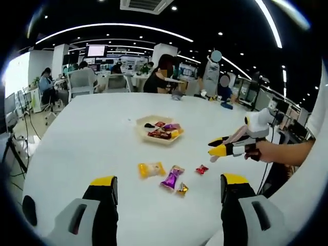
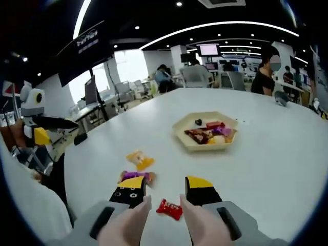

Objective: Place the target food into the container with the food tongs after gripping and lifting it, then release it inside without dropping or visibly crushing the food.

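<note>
Our right gripper (image 2: 165, 190) had its jaws parted, holding nothing, with the red candy (image 2: 169, 208) lying on the white table (image 2: 266, 169) between and just under the tips. We judged it light, crinkly and slippery in its wrapper, best pinched gently across the middle. Our left gripper (image 1: 166, 187) stood open too, well short of the yellow packet (image 1: 151, 169) and purple packet (image 1: 171, 178). The tray (image 2: 180, 134) waited beyond.
</note>
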